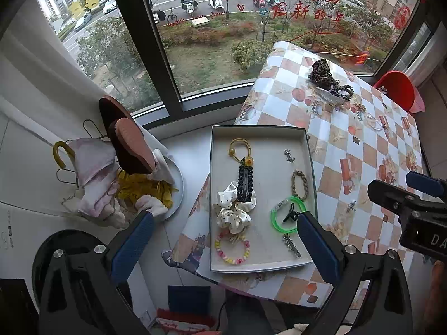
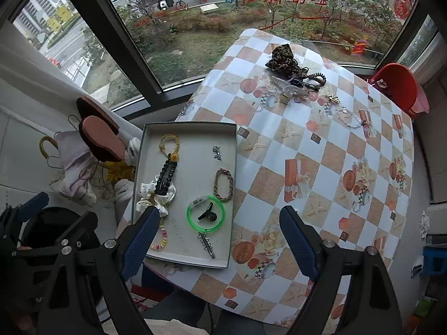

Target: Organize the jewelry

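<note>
A grey tray (image 1: 218,167) (image 2: 139,167) sits at the table's left edge. It holds a green bangle (image 1: 287,213) (image 2: 206,214) around a black claw clip, a white polka-dot scrunchie (image 1: 233,209), a black beaded clip (image 1: 245,180), a yellow hair tie, a braided tie (image 2: 223,184), a pastel bead bracelet and a silver clip. A leopard scrunchie (image 2: 282,57) and a pile of hair ties lie at the table's far side, with a clear bead bracelet (image 2: 349,118) nearby. My left gripper (image 1: 223,240) hovers open above the tray's near end. My right gripper (image 2: 218,237) is open, above the tray's near right corner.
The table wears a checked cloth (image 2: 321,167). A red stool (image 2: 399,89) stands at the far right. Left of the table, on the sill, are slippers (image 1: 125,145), cloths, hangers and a plate. A black round object (image 1: 67,251) is below my left gripper. A window lies behind.
</note>
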Tool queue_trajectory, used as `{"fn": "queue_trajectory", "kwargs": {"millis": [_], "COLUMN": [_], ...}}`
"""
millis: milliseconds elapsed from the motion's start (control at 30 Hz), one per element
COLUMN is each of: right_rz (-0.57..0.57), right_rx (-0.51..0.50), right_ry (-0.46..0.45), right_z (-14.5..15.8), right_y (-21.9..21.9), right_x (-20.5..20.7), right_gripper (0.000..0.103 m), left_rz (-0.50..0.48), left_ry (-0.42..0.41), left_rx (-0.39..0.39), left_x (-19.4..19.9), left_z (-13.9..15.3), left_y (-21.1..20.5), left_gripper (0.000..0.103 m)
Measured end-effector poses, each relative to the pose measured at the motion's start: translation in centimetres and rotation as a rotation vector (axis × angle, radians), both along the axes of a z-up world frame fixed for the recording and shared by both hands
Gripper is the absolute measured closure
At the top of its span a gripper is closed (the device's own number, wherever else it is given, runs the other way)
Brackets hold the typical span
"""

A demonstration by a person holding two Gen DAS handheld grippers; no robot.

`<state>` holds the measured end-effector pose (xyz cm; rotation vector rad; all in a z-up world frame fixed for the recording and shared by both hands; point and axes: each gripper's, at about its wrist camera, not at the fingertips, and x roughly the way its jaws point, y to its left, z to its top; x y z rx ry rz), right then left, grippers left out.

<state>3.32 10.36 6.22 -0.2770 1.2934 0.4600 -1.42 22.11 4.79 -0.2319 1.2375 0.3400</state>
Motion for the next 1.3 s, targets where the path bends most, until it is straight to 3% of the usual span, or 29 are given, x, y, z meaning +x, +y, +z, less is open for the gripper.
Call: {"fn": "queue_trajectory", "kwargs": {"millis": [1300], "right_rz": [0.038], "right_rx": [-0.021], "right_ry": [-0.004], "right_z": [0.0], "right_y": [1.4], "right_x": [-0.9], "right_gripper": [0.014], "left_rz": [0.008], "left_ry": [0.017], "left_rx": [0.004], "left_x": [-0.8], "left_z": [-0.3], "left_y": [0.5], "left_gripper": [0.0]}}
